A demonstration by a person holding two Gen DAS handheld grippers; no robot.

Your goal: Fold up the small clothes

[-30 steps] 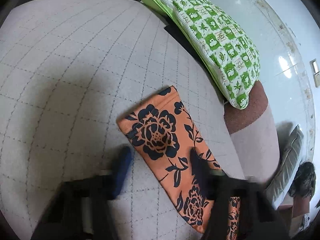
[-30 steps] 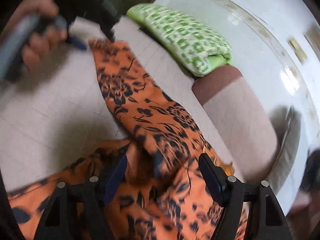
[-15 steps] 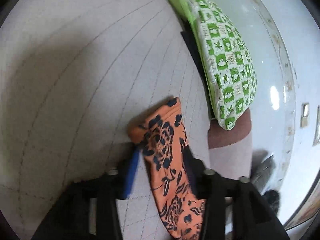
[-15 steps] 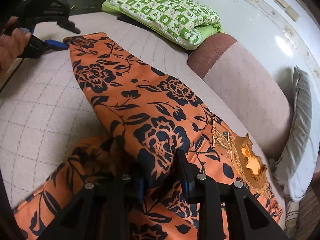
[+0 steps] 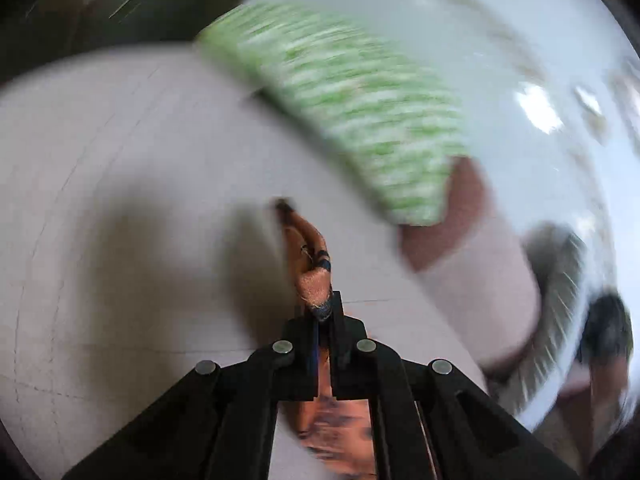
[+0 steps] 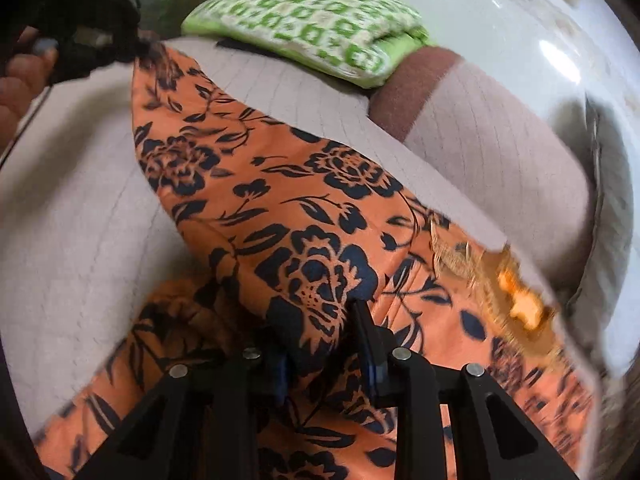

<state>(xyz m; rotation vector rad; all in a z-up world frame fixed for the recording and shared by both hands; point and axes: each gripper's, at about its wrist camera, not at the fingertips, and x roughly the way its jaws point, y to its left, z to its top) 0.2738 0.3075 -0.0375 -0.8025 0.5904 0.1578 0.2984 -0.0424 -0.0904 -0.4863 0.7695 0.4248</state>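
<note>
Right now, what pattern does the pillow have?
Green and white checks on the pillow, clearest in the right wrist view.

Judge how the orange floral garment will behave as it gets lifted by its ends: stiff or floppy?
Probably floppy: the orange floral garment sags and bunches between the left hand-held gripper and right hand-held gripper. Likely light; a thin pinch holds its end. Loose folds below may drag along.

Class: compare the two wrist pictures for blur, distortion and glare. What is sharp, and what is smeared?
Left wrist view: heavy motion blur smears the green pillow and the quilted bed cover; only the left tool and the pinched orange garment stay fairly sharp. Right wrist view: milder blur, the floral print readable. Both: fisheye bending and glare on the white wall.
</note>
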